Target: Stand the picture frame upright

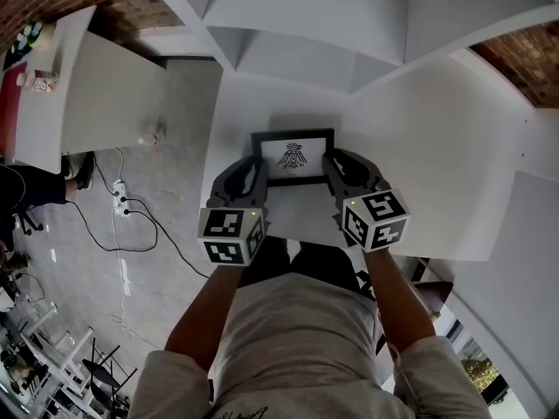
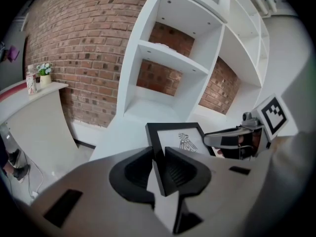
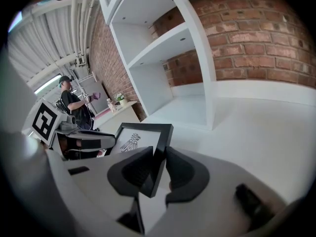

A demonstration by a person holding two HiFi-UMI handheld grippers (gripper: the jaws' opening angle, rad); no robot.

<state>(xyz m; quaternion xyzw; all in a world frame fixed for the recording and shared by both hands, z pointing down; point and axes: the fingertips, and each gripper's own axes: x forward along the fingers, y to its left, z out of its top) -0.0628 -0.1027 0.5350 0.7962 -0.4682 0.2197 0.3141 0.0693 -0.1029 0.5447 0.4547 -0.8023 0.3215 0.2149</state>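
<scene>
The picture frame [image 1: 293, 155] is black-rimmed with a white mat and a small dark bird drawing. It is over the front part of the white table [image 1: 419, 147], its face turned up toward me. My left gripper [image 1: 254, 180] is shut on the frame's left rim, which runs between the jaws in the left gripper view [image 2: 159, 154]. My right gripper [image 1: 334, 175] is shut on the right rim [image 3: 160, 157]. The frame [image 2: 180, 139] spans between both grippers, and whether its lower edge rests on the table is hidden.
A white shelf unit [image 2: 163, 48] with open compartments stands behind the frame against a brick wall. A side counter [image 2: 34, 102] with a small plant is at the left. Cables [image 1: 122, 208] lie on the floor. A person [image 3: 74, 105] stands far behind.
</scene>
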